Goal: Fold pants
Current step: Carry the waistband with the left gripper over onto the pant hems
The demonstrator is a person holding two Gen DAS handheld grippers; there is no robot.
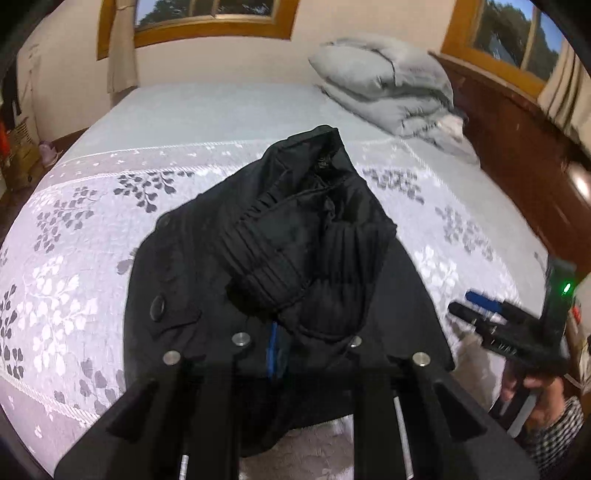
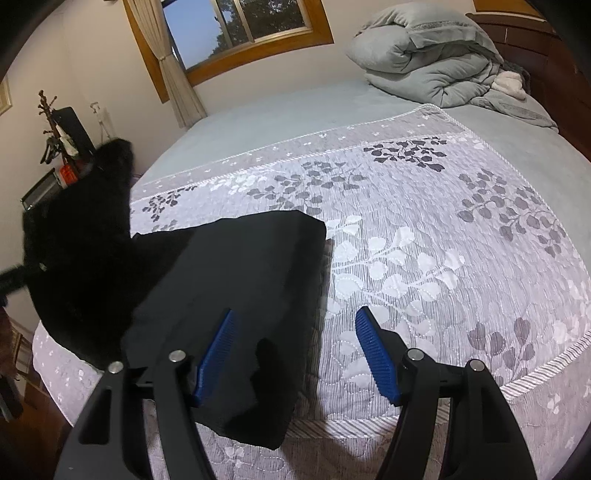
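Observation:
The black pants (image 1: 280, 258) lie on the patterned bedspread (image 1: 74, 266), their ribbed waistband bunched up in front of my left gripper (image 1: 273, 354). The left gripper is shut on the pants' fabric; only a sliver of one blue pad shows between the folds. In the right wrist view a flat folded part of the pants (image 2: 236, 280) lies on the bed, and a lifted part (image 2: 81, 236) hangs at the left. My right gripper (image 2: 295, 354) is open and empty, its left pad over the pants' edge and its right pad over the bedspread. It also shows in the left wrist view (image 1: 476, 306).
A folded grey duvet (image 2: 428, 55) sits at the head of the bed beside a dark wooden headboard (image 1: 517, 140). Windows with wooden frames (image 2: 243, 33) are behind. A coat rack and clutter (image 2: 55, 122) stand left of the bed. The bed's near edge (image 2: 332, 428) runs under the right gripper.

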